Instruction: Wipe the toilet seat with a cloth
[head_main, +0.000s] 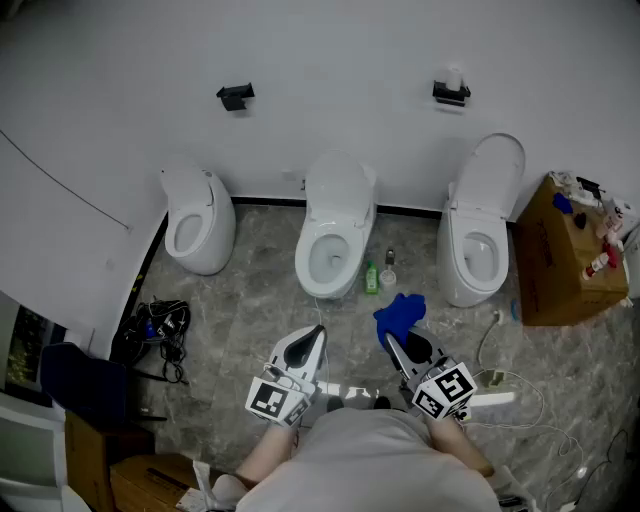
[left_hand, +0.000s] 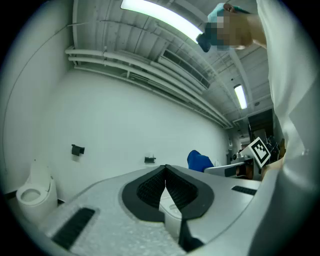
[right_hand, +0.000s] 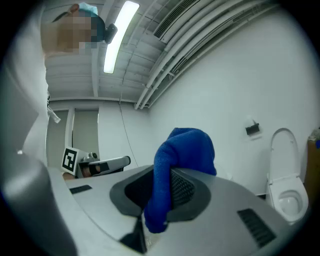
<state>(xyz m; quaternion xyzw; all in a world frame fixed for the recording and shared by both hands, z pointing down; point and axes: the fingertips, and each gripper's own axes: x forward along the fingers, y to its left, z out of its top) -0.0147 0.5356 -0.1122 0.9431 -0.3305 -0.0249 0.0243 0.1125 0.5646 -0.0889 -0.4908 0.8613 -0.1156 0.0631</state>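
Three white toilets stand along the back wall: a left toilet (head_main: 198, 222), a middle toilet (head_main: 335, 243) with its seat (head_main: 331, 255) down and lid up, and a right toilet (head_main: 482, 240). My right gripper (head_main: 396, 342) is shut on a blue cloth (head_main: 400, 313), which bunches up over its jaws (right_hand: 182, 160) in the right gripper view. My left gripper (head_main: 316, 334) is shut with nothing in it; its jaws meet in the left gripper view (left_hand: 165, 186). Both grippers hover over the floor in front of the middle toilet, pointing up at the wall.
A green bottle (head_main: 371, 278) and a smaller bottle (head_main: 389, 270) stand between the middle and right toilets. A cardboard box (head_main: 570, 255) with spray bottles sits at the far right. Cables (head_main: 160, 330) lie at left, a white cord (head_main: 515, 385) at right.
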